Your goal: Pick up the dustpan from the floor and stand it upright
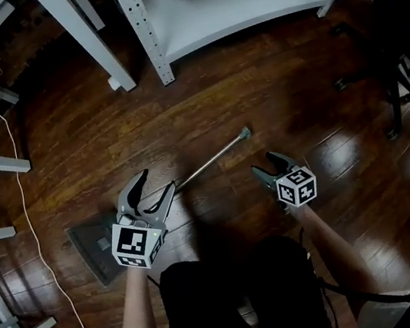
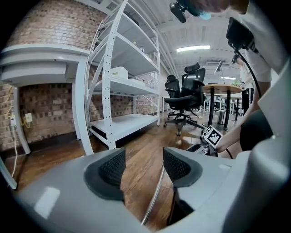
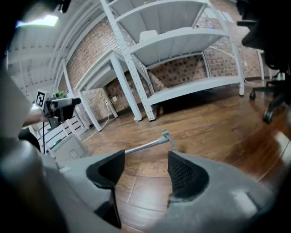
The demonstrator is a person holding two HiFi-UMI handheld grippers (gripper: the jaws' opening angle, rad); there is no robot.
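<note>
The dustpan lies flat on the wooden floor. Its dark pan (image 1: 90, 247) is at the left, and its thin metal handle (image 1: 216, 159) runs up and right to a capped end. My left gripper (image 1: 156, 183) hovers open over the handle near the pan. In the left gripper view the handle (image 2: 153, 196) passes below the gap, and neither pad touches it. My right gripper (image 1: 262, 164) is open with nothing in it, just right of the handle. In the right gripper view the handle (image 3: 146, 144) lies ahead of the open jaws.
White metal shelving (image 1: 226, 8) and a white table leg (image 1: 86, 35) stand at the far side. An office chair base (image 1: 382, 83) is at the right, and a white cable (image 1: 32, 227) trails down the left. My dark-trousered legs fill the bottom centre.
</note>
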